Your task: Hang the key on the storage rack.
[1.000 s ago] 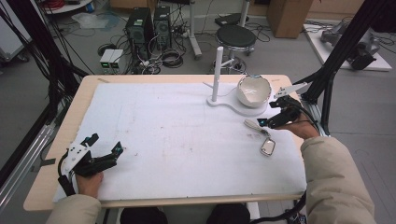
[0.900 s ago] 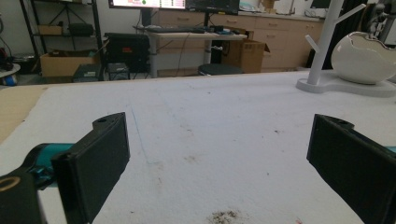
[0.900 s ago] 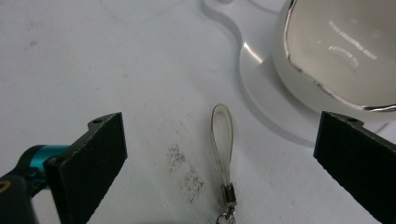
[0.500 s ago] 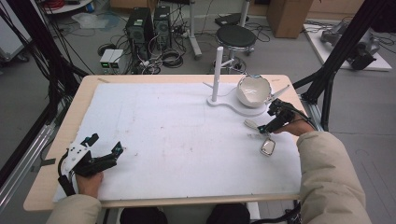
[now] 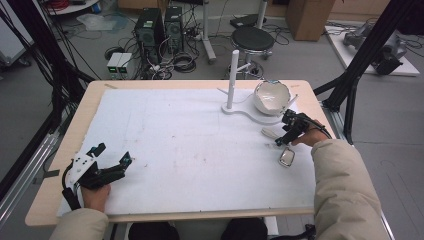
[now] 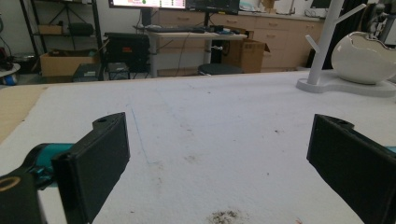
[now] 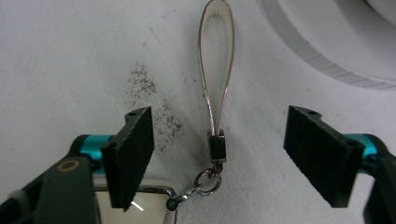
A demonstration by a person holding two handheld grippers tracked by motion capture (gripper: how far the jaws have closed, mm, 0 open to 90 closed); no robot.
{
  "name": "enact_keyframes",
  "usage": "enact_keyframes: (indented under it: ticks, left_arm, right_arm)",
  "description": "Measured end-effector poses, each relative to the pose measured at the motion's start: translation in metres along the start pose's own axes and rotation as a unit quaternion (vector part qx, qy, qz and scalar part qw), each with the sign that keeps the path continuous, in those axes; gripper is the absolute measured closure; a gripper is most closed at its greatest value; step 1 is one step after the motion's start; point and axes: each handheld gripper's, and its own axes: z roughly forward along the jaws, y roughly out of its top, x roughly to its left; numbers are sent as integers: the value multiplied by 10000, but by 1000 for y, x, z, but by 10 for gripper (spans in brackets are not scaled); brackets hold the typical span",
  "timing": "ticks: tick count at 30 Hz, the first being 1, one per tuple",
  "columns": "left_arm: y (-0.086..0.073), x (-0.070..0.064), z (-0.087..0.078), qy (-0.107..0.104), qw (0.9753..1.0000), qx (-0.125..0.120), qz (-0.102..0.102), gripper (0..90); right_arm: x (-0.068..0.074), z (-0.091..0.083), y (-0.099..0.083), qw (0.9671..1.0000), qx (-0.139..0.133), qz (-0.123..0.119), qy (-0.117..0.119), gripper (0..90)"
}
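Leather loop strap [image 7: 215, 70] lies flat between wide-spread right claw [image 7: 219, 154] jaws.

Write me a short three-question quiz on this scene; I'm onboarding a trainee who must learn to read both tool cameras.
1. True or false: the right tool is shut on the pale looped strap of the keychain.
2. Multiple choice: the white egg-shaped ceramic bowl sits on
A. the bare wooden table edge
B. the white flat stand base with the upright peg post
C. the black round stool
3. Fill in: the left tool rests near the table's ______ corner on the person's side, jaws open.

Key
1. False: its jaws stand open on either side of the strap's metal clasp.
2. B
3. Left
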Motion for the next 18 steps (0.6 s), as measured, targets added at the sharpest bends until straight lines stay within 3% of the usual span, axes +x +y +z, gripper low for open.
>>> enact_keyframes:
  ticks: [8,18]
  left_arm:
    - [0,0,0,-4,10000,10,-2,63]
    - [0,0,0,-4,10000,11,-3,63]
  right_arm:
    - [-2,4,2,9995,303,-69,7,482]
    - [-2,9,4,9985,508,-189,-8,655]
